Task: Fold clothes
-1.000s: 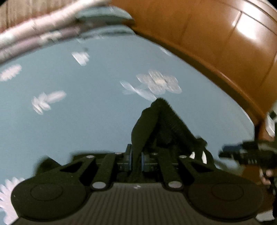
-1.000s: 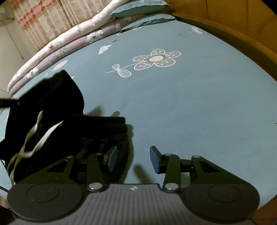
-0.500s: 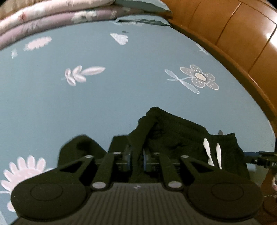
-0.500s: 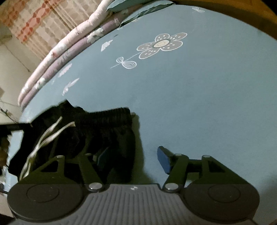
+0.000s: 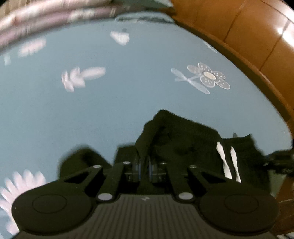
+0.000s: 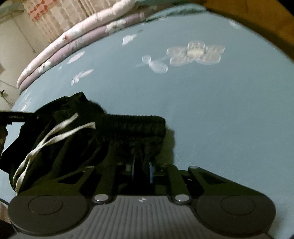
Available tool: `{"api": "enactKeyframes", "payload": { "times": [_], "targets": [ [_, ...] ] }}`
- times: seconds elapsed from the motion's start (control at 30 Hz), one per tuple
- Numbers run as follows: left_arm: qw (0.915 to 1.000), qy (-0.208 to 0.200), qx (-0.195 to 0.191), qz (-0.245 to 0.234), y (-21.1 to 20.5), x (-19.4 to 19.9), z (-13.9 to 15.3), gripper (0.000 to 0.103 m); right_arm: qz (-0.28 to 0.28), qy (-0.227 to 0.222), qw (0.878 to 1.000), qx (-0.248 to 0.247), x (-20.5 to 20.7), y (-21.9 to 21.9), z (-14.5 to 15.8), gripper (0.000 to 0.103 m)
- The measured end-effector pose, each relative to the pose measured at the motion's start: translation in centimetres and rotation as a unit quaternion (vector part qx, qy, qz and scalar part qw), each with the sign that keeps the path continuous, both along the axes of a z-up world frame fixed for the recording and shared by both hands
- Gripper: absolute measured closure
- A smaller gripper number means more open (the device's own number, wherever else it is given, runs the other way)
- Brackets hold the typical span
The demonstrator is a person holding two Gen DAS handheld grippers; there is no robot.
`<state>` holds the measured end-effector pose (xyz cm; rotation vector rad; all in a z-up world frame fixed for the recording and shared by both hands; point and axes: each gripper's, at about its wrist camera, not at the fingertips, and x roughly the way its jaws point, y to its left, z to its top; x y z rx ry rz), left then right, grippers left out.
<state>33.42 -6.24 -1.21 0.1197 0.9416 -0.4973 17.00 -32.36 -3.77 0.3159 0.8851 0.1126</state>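
So the black shorts [image 6: 128, 128] sit bunched up on the blue bedsheet [image 6: 220, 114], near the front edge of the bed; the ribbed waistband [image 6: 132, 122] runs across the top of the heap in the right wrist view, and two white drawstrings [image 6: 55, 136] trail off it down to the left, lying over the dark cloth; in the left wrist view the same strings show as two pale strips [image 5: 227, 161] on the right side of the pile.

Both tongs are clamped on the fabric; the left gripper [image 5: 144, 168] has its two fingers pressed almost together with a fold of the shorts [image 5: 183, 139] squeezed between them, and that fold stands up in a little peak just past the tips; the right gripper [image 6: 141, 171] is pinched the same way on the cloth right below the waistband, fingers nearly touching with black fabric in the gap. The left tool also pokes into the right wrist view as a dark bar at the far left, touching the heap.

Further out, the sheet has white flower and leaf prints, one big flower [image 6: 195, 53] well beyond the shorts; rolled pink and purple quilts [image 6: 73, 40] line the far edge; a brown wooden headboard [image 5: 248, 40] curves along the right; a patterned curtain [image 6: 55, 16] hangs behind the quilts. Parts of the left wrist view are blurred.
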Motion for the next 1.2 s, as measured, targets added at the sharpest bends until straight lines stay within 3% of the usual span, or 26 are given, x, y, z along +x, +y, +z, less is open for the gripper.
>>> {"api": "enactKeyframes", "payload": {
  "times": [0.23, 0.5, 0.6, 0.83, 0.93, 1.07, 1.13, 1.2],
  "targets": [
    [0.9944, -0.080, 0.035, -0.059, -5.1, 4.0, 3.9, 0.098, -0.051, -0.048, 0.996, -0.046, -1.7, -1.4, 3.9, 0.091],
    [0.9714, -0.177, 0.073, -0.141, -15.7, 7.8, 6.0, 0.098, -0.124, -0.047, 0.989, -0.064, -2.7, -4.1, 4.3, 0.091],
    [0.9623, -0.198, 0.085, -0.166, -19.8, 7.8, 4.6, 0.098, -0.151, -0.047, 0.985, -0.071, -3.0, -5.1, 4.4, 0.091],
    [0.9555, -0.170, 0.130, -0.203, -26.0, 7.1, -2.4, 0.097, -0.192, -0.010, 0.978, -0.076, -4.0, -6.8, 2.3, 0.090],
    [0.9620, -0.137, 0.142, -0.189, -26.3, 7.9, -4.8, 0.091, -0.197, 0.000, 0.977, -0.078, -4.4, -7.2, 1.5, 0.080],
    [0.9681, -0.120, 0.112, -0.189, -24.7, 7.7, -3.3, 0.081, -0.177, -0.032, 0.980, -0.086, -5.0, -7.7, 2.7, 0.068],
    [0.9685, -0.122, 0.079, -0.202, -23.5, 7.0, -1.1, 0.053, -0.146, -0.053, 0.984, -0.092, -4.1, -7.9, 3.8, 0.067],
    [0.9672, -0.131, 0.059, -0.209, -22.6, 6.0, 0.8, 0.039, -0.108, -0.066, 0.986, -0.110, -2.2, -7.7, 4.6, 0.067]
  ]
}}
